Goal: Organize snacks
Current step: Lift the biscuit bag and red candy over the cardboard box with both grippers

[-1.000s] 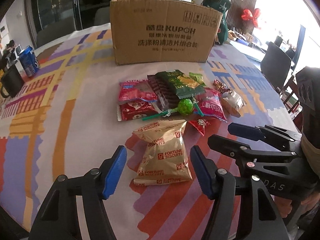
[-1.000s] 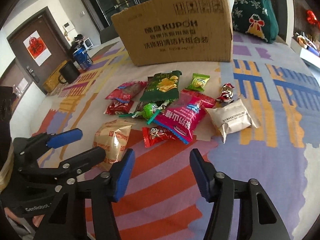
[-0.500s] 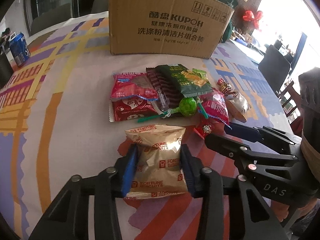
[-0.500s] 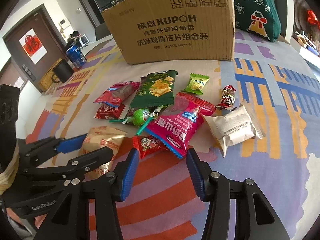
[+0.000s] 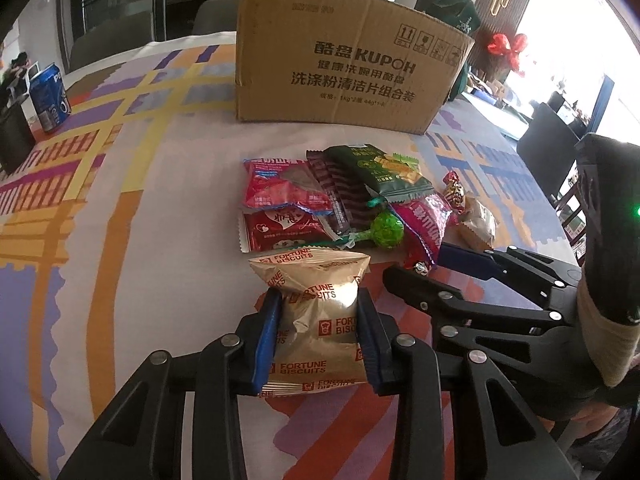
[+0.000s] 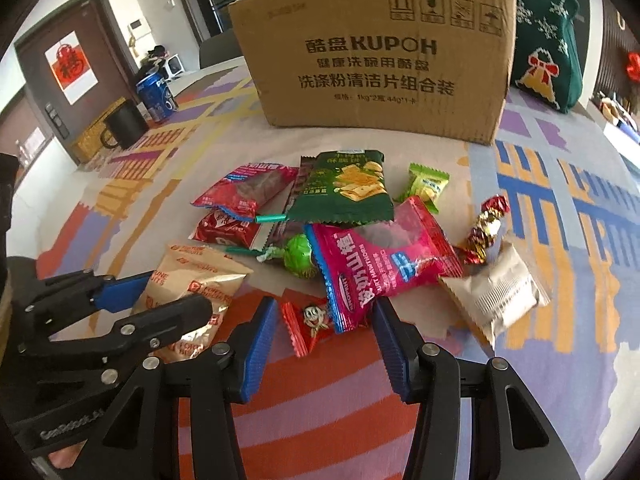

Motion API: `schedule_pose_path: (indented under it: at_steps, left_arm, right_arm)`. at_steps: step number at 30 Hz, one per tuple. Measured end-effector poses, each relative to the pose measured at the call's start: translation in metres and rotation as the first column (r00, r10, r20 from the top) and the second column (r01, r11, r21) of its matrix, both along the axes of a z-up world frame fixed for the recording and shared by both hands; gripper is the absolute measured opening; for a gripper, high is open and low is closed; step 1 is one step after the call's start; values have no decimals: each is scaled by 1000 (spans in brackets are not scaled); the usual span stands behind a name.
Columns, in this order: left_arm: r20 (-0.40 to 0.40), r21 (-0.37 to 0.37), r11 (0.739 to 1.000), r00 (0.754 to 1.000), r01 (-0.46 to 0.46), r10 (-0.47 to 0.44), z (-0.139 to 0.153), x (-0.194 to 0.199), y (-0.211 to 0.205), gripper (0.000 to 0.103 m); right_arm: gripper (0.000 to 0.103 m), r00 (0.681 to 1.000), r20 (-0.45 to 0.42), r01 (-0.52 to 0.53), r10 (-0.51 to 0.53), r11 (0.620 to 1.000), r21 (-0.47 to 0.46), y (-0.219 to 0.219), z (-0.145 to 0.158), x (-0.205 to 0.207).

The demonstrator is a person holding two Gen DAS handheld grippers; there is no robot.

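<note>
Left hand-held gripper (image 5: 318, 334) now clamped on the gold biscuit packet (image 5: 316, 316), ready for lifting toward the cardboard box (image 5: 348, 68); right hand-held gripper (image 6: 325, 336) half open, empty.

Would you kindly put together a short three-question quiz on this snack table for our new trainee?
1. True or false: the left gripper is shut on the gold Fortune Biscuits pack.
2. Multiple choice: what lies between the open right gripper's blue pads? A) a green lollipop B) a small red candy packet C) a blue can
3. Fill in: behind the snack pile stands a large ____ box.

Key
1. True; its pads press both sides of the pack.
2. B, the small red candy packet, with the tip of the pink hawthorn bag beside it.
3. Cardboard.
</note>
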State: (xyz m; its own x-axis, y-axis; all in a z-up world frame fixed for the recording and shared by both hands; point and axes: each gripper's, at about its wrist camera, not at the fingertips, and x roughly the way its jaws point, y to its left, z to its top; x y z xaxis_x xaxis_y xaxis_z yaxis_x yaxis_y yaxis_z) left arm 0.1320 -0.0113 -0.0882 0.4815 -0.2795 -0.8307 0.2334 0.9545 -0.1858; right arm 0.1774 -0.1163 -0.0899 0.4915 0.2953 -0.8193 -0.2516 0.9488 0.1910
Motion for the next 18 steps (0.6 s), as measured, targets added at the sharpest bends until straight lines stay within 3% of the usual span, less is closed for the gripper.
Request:
schedule_pose_path:
  at_steps: [4, 6, 18]
  left_arm:
    - [1, -1, 1000, 1000, -3, 3, 1, -1, 1, 36]
    - [4, -1, 1000, 1000, -3, 3, 2, -1, 0, 36]
    - [58, 2, 1000, 998, 4, -5, 21, -14, -6, 36]
  right_arm:
    - [45, 1000, 10, -6, 6, 999, -32, 4, -2, 1]
    - [33, 1000, 19, -17, 18, 999, -47, 5, -2, -1]
    - [16, 999, 40, -26, 26, 1000, -3, -7, 16, -23]
